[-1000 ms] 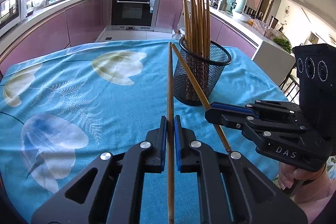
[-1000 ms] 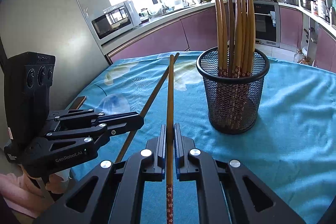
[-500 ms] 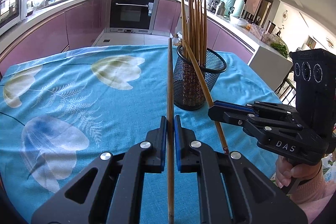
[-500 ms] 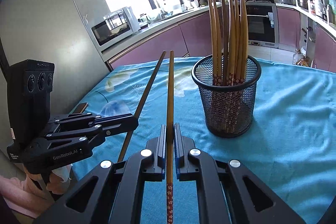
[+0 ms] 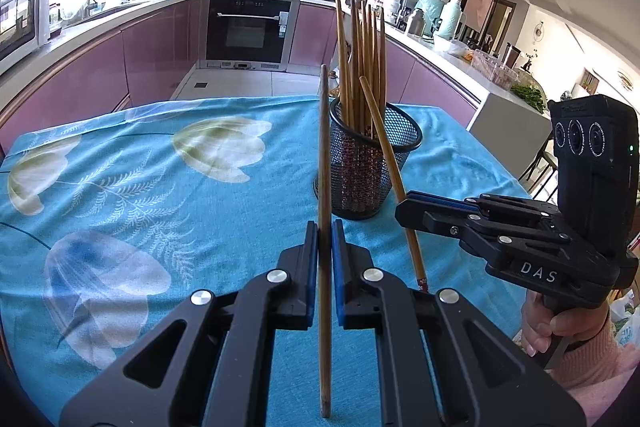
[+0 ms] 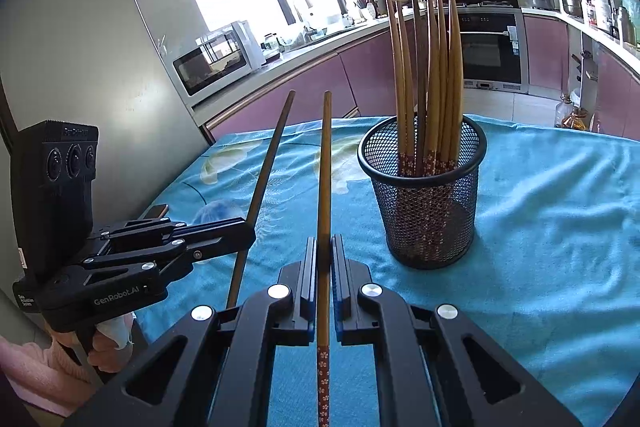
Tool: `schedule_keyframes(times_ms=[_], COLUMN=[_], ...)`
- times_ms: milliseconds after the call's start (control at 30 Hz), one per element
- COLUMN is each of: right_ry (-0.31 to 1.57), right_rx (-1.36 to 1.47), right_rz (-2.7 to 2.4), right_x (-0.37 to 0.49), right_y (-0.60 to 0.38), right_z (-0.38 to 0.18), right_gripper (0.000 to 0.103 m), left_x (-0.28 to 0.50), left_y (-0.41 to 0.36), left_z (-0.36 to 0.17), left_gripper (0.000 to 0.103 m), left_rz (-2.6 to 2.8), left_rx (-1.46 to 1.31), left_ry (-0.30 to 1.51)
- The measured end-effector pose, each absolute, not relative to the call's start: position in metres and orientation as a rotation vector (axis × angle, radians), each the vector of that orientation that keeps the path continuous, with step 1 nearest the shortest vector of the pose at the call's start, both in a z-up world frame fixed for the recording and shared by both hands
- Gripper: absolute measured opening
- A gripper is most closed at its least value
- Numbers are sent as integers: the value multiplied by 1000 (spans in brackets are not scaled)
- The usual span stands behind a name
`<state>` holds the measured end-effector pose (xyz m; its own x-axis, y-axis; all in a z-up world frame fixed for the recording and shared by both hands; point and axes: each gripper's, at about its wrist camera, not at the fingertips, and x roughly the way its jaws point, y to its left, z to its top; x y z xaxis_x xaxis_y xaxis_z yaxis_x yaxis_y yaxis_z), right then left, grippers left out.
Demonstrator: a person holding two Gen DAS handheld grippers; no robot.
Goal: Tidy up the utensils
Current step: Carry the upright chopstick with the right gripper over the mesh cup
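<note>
The left gripper (image 5: 325, 241) clamps one brown wooden chopstick (image 5: 324, 163); the right gripper (image 6: 325, 259) clamps another flower-patterned chopstick (image 6: 325, 187). The black mesh cup of chopsticks (image 6: 424, 203) stands at one o'clock on the blue floral-clothed surface (image 6: 560, 227).

My right gripper (image 5: 404, 205) reads "DAS" in white on its side; my left gripper (image 6: 250, 231) reads "GenRobot.AI".

The black wire-mesh cup of wooden chopsticks (image 5: 374, 163) shrank and seemingly receded in both views; the right tool's brown chopstick (image 5: 390, 163) crossed its rim.
</note>
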<state>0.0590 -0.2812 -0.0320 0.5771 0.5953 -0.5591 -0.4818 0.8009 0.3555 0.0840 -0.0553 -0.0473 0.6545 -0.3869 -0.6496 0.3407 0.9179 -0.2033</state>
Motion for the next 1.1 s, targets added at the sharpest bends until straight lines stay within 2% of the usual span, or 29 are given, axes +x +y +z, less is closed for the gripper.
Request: schedule_keyframes(times_ms=[1100], right_ry=[680], right_rx=[201], right_rz=[627], right_x=[62], right_y=[-291], right_z=[-21], right_gripper=[6], left_x=[79], left_y=[-60], left_z=[-29], left_gripper=[8], left_rz=[-446], left_rx=[-81], left_ry=[710])
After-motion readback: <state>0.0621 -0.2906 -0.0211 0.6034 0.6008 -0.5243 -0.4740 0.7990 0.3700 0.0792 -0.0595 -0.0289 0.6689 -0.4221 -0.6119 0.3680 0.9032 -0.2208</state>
